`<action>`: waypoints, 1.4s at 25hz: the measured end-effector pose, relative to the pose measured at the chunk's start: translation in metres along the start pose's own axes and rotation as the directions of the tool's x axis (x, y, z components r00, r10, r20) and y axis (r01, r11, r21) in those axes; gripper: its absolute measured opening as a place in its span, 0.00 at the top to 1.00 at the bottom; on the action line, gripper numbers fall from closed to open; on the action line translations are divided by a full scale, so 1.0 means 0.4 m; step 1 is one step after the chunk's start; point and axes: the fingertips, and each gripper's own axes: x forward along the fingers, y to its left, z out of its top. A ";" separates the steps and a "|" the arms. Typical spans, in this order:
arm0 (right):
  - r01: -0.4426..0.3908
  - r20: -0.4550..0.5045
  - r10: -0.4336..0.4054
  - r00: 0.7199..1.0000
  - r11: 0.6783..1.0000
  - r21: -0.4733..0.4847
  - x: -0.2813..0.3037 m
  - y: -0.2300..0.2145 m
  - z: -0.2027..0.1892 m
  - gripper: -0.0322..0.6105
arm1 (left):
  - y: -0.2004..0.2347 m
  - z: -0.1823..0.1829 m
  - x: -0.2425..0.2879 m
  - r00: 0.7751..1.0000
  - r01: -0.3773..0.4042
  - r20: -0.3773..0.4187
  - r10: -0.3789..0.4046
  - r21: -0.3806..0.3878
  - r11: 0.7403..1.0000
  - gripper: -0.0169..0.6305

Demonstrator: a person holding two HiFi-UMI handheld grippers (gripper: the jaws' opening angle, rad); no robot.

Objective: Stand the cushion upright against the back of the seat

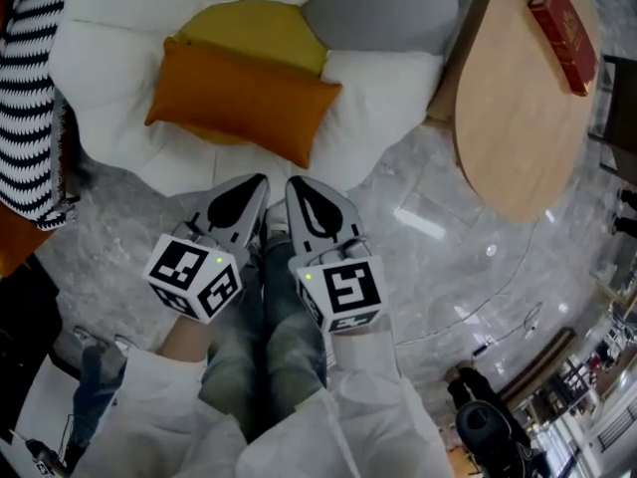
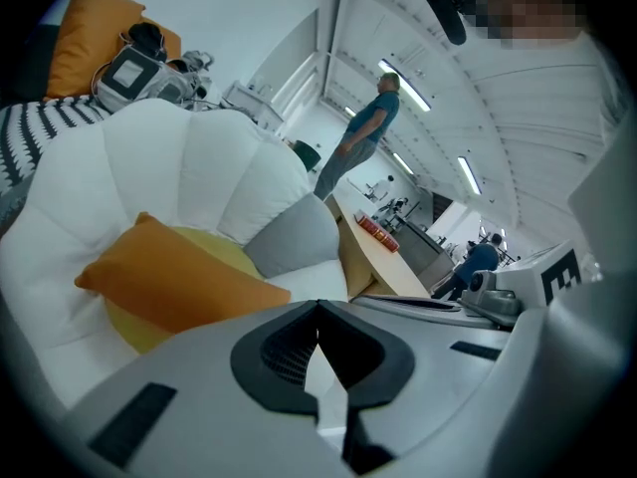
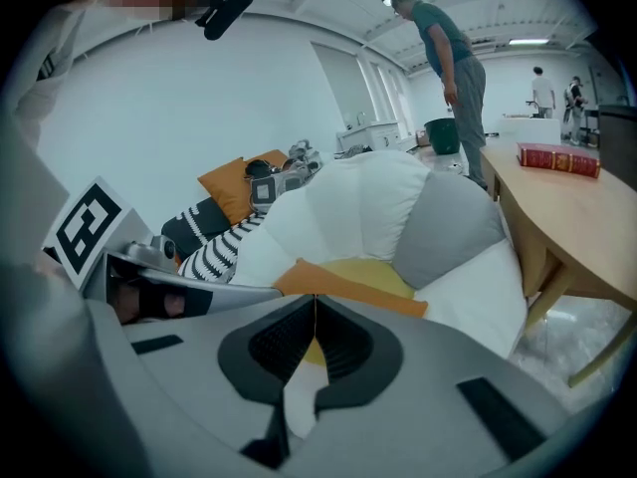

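An orange cushion (image 1: 239, 100) lies flat on the yellow centre of a white petal-shaped seat (image 1: 109, 58), long side across. The left gripper view shows the same cushion (image 2: 169, 282) ahead of the jaws, and the right gripper view shows its edge (image 3: 348, 292). My left gripper (image 1: 257, 181) and right gripper (image 1: 295, 183) hang side by side just in front of the seat's near edge, apart from the cushion. Both are shut with nothing between the jaws. The seat's white back petals (image 2: 199, 162) rise behind the cushion.
A grey petal (image 1: 383, 6) sits at the seat's right. A round wooden table (image 1: 518, 98) with a red book (image 1: 564, 33) stands right of the seat. A striped cushion (image 1: 30, 88) lies at left. A person (image 2: 360, 132) stands in the background. Marble floor lies below.
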 end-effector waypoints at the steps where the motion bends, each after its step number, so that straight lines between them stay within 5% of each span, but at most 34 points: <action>1: 0.000 -0.008 0.000 1.000 1.000 -0.001 0.010 -0.006 -0.015 0.93 | 0.005 -0.012 0.011 1.000 0.001 -0.002 -0.001 0.001 1.000 0.96; 14: 0.033 -0.140 -0.020 0.990 0.995 0.092 0.125 -0.089 -0.227 0.93 | 0.105 -0.177 0.076 0.997 -0.033 -0.074 0.032 -0.012 0.999 0.96; 27: 0.089 -0.185 -0.072 0.980 0.992 0.087 0.170 -0.144 -0.322 0.92 | 0.144 -0.259 0.152 0.994 -0.027 -0.110 0.023 -0.036 0.999 0.96; 35: 0.115 -0.259 -0.087 0.962 0.989 0.094 0.189 -0.182 -0.411 0.70 | 0.146 -0.299 0.168 0.992 -0.009 -0.128 0.003 -0.043 0.999 0.96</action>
